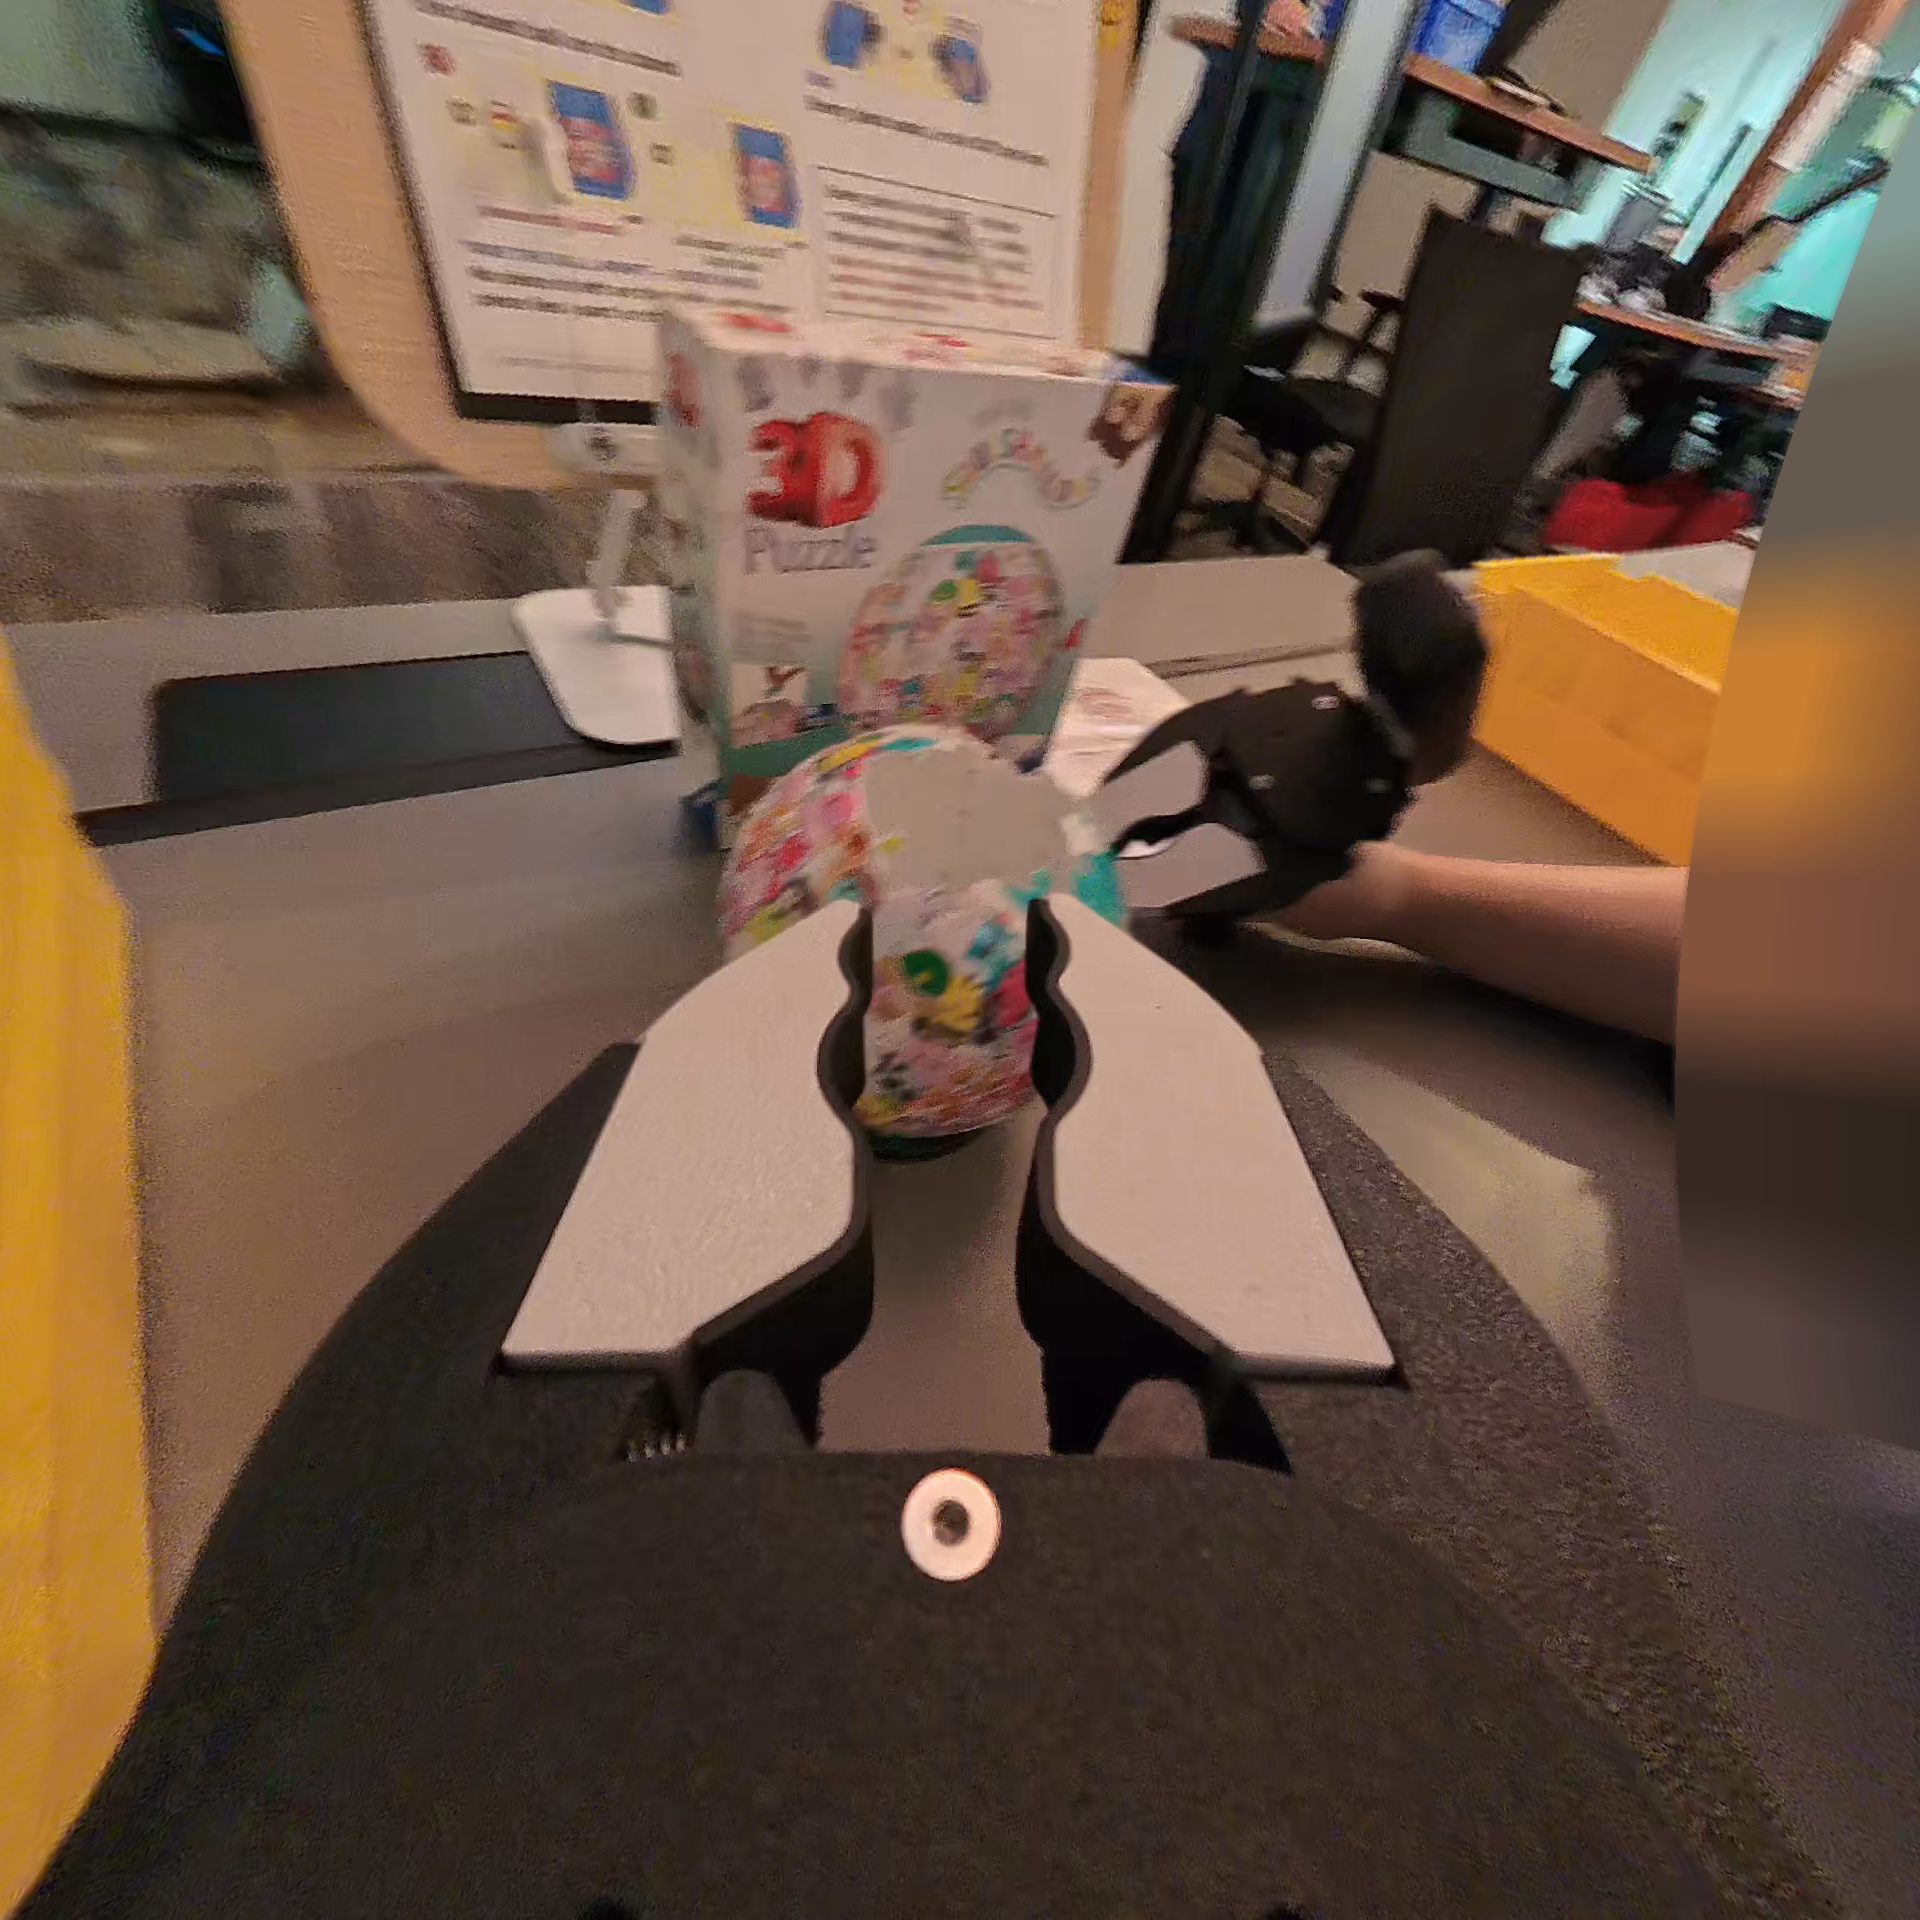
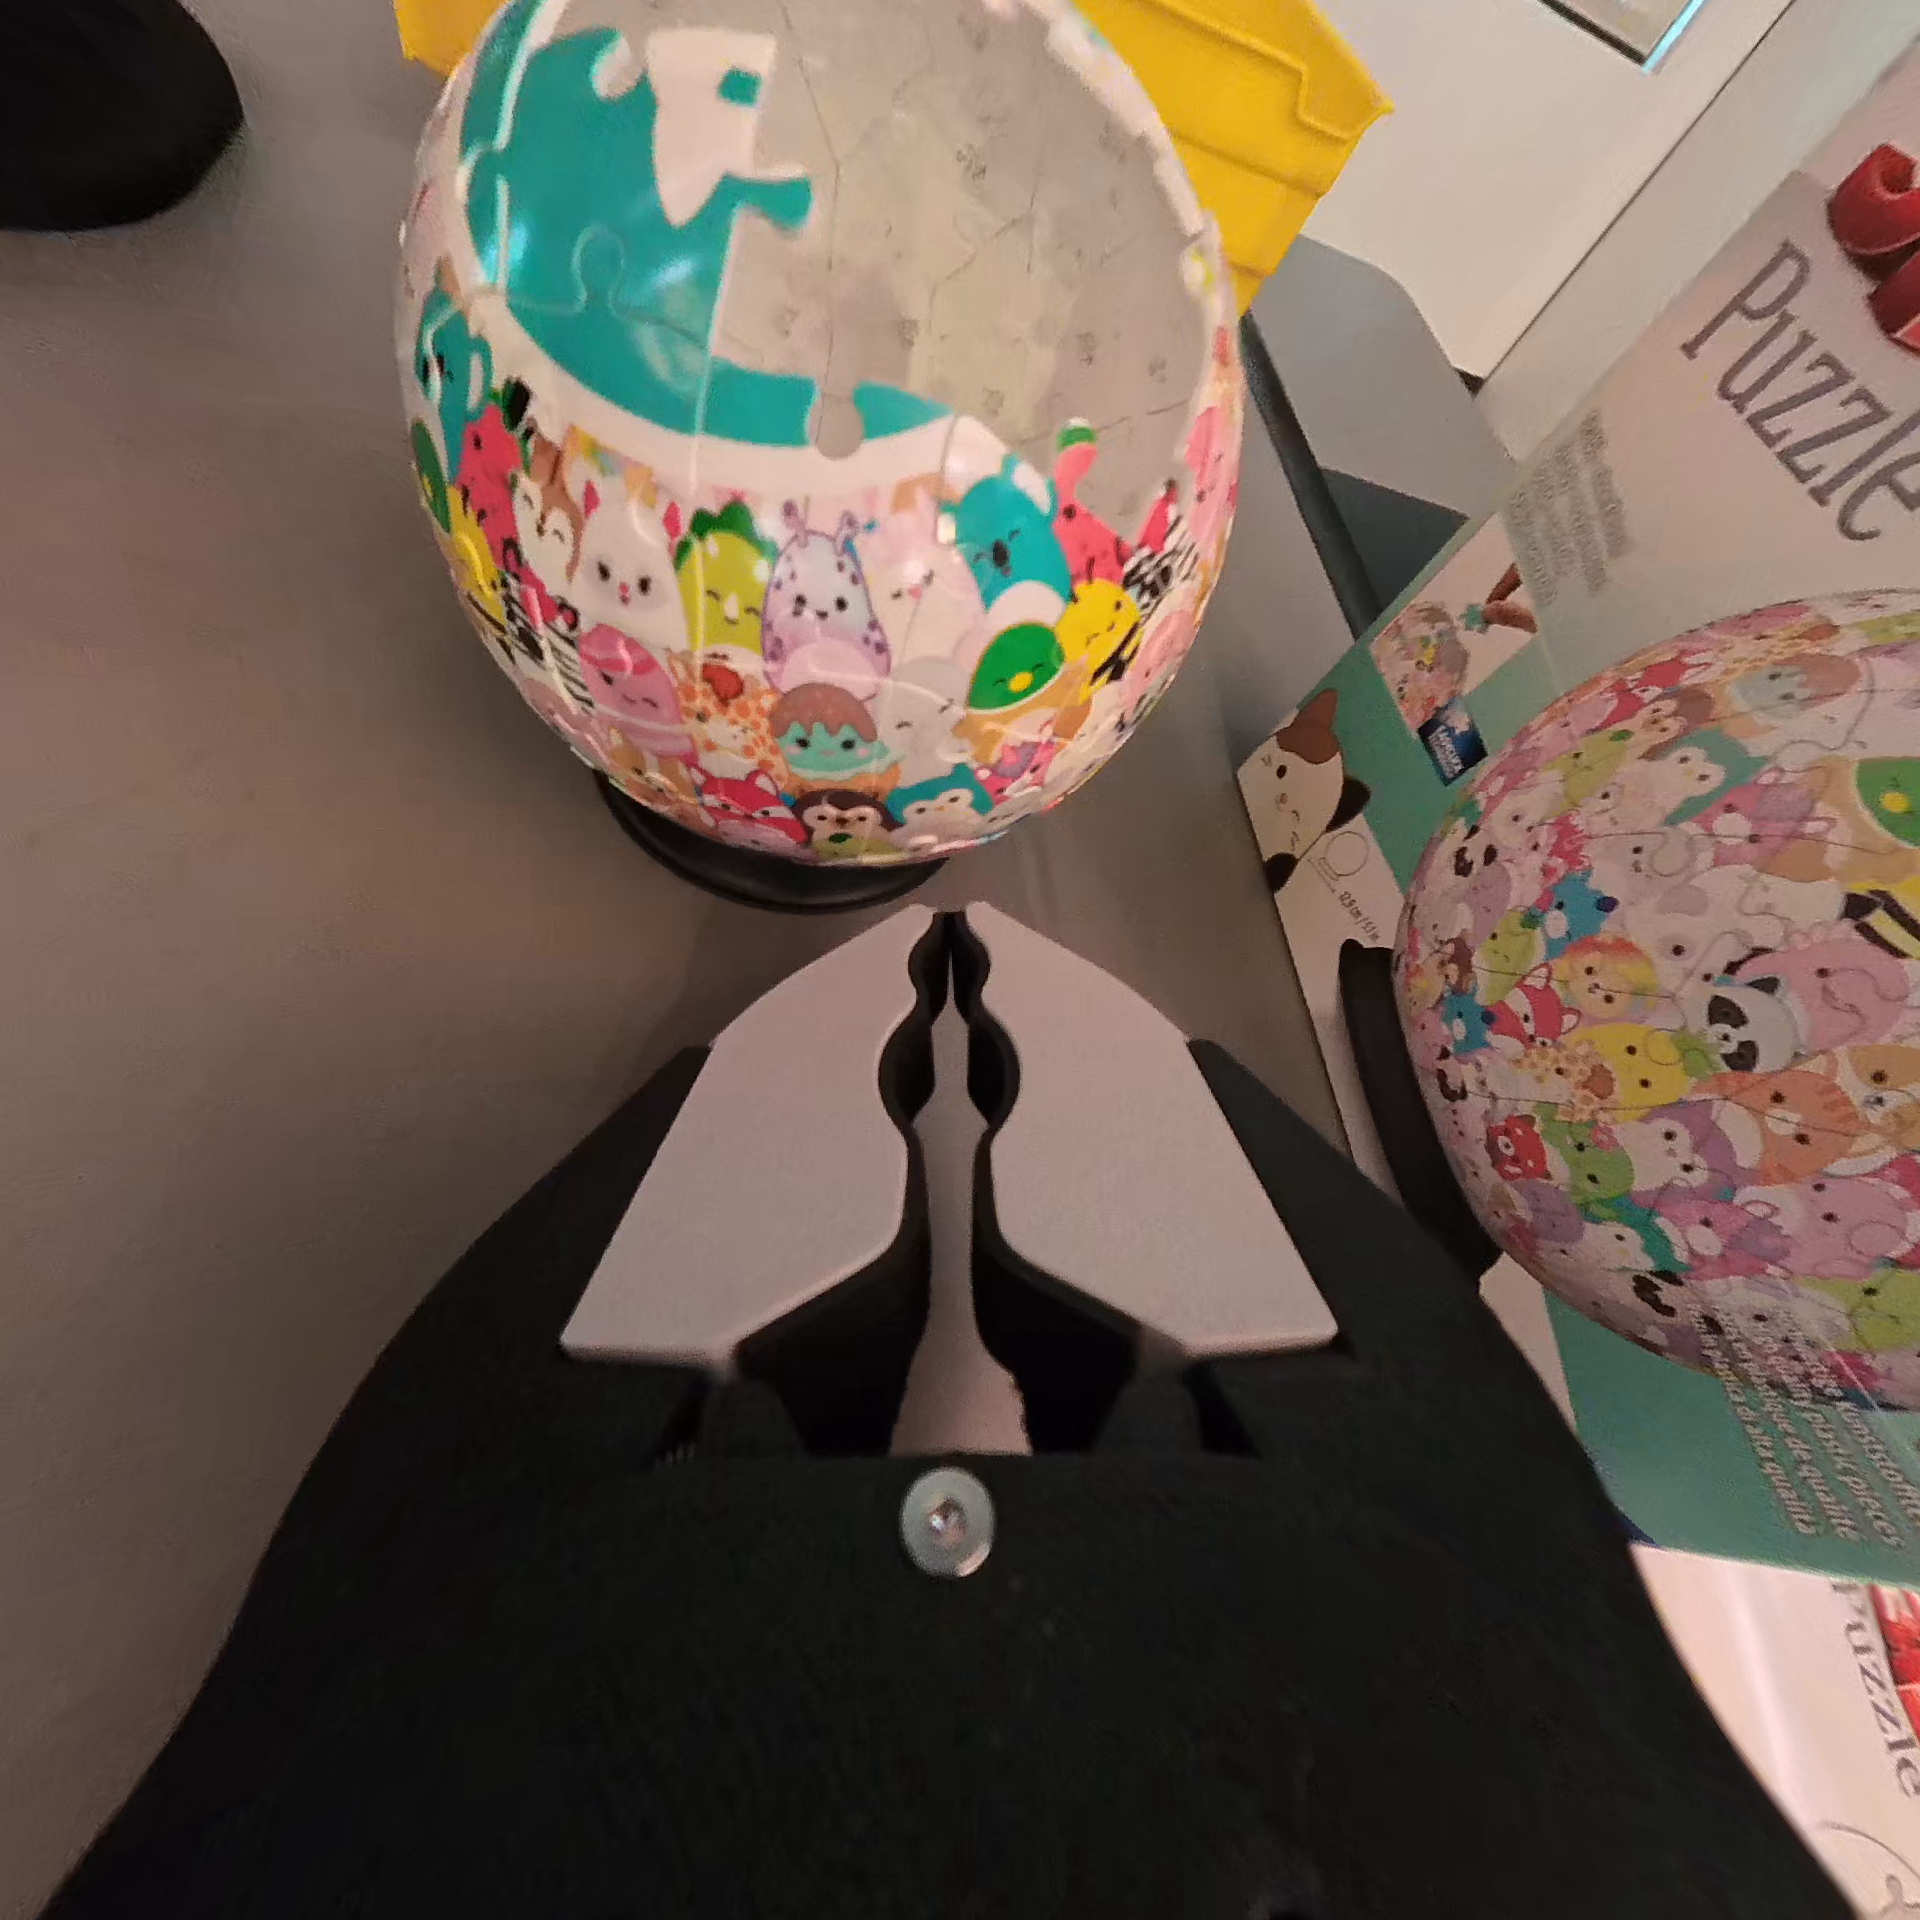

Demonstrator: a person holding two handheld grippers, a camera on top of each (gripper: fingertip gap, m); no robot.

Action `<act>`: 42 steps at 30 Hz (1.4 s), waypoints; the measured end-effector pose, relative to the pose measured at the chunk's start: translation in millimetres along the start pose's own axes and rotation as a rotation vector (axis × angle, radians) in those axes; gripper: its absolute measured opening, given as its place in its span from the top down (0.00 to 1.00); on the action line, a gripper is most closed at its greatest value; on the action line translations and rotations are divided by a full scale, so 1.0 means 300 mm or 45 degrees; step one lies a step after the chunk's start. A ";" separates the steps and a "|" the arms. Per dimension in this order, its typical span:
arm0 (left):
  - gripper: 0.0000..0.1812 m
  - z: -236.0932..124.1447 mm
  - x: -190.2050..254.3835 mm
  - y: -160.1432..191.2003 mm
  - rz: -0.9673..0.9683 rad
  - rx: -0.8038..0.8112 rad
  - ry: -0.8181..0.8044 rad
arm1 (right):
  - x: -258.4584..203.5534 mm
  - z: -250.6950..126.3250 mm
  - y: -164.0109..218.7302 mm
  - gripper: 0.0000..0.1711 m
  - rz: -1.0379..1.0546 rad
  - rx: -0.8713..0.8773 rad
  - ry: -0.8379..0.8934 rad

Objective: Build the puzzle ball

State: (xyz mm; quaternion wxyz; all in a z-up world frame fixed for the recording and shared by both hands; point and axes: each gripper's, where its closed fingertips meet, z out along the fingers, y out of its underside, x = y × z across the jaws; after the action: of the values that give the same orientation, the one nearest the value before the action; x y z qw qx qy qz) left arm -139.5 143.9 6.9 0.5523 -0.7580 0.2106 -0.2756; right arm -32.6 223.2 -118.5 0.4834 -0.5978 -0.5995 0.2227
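Only the right wrist view shows the colourful, part-built puzzle ball's (image 2: 821,499) black ring stand (image 2: 717,868). The right gripper (image 2: 948,935) is closed and empty; the left gripper (image 1: 948,925), parted, frames the ball, contact unclear. The printed cardboard puzzle box (image 1: 894,540) stands just beyond.

Left hand-held gripper (image 1: 948,925): black body, grey fingers parted. Right hand-held gripper (image 2: 948,925): fingers pressed together, empty; bare forearm (image 1: 1507,935) behind it, low.

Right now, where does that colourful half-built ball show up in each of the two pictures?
Left wrist view: the puzzle ball sits at the centre, just beyond the left claw and partly behind its tips, on the grey table.
Right wrist view: it fills the upper middle, on its black stand, ahead of the right claw.
Shared landmark: the puzzle box.
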 end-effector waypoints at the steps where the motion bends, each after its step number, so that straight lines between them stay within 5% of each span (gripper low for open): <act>1: 0.85 0.001 0.037 -0.035 -0.002 -0.027 0.047 | 0.002 -0.001 -0.008 0.99 0.020 0.021 -0.008; 6: 0.88 0.034 0.190 -0.167 -0.026 -0.189 0.204 | 0.034 -0.002 -0.032 0.99 0.151 0.081 -0.063; 13: 0.91 0.090 0.210 -0.228 -0.139 -0.337 0.205 | 0.072 -0.005 -0.006 1.00 0.137 0.047 -0.047; 19: 0.93 0.098 0.114 -0.190 -0.158 -0.355 0.085 | 0.009 0.027 0.038 1.00 0.269 -0.085 -0.293; 30: 0.92 0.060 -0.176 0.016 -0.128 -0.452 -0.121 | -0.003 0.015 -0.025 0.99 0.574 0.048 -0.375; 42: 0.92 0.098 -0.180 0.156 -0.153 -0.534 -0.016 | -0.001 0.013 0.008 0.99 0.745 -0.020 -0.313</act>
State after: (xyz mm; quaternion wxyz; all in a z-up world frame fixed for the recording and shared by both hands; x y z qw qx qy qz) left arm -162.1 184.9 -54.8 0.3665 -0.8692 0.2143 -0.2535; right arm -34.6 224.6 -122.2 0.3181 -0.7171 -0.4579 0.4182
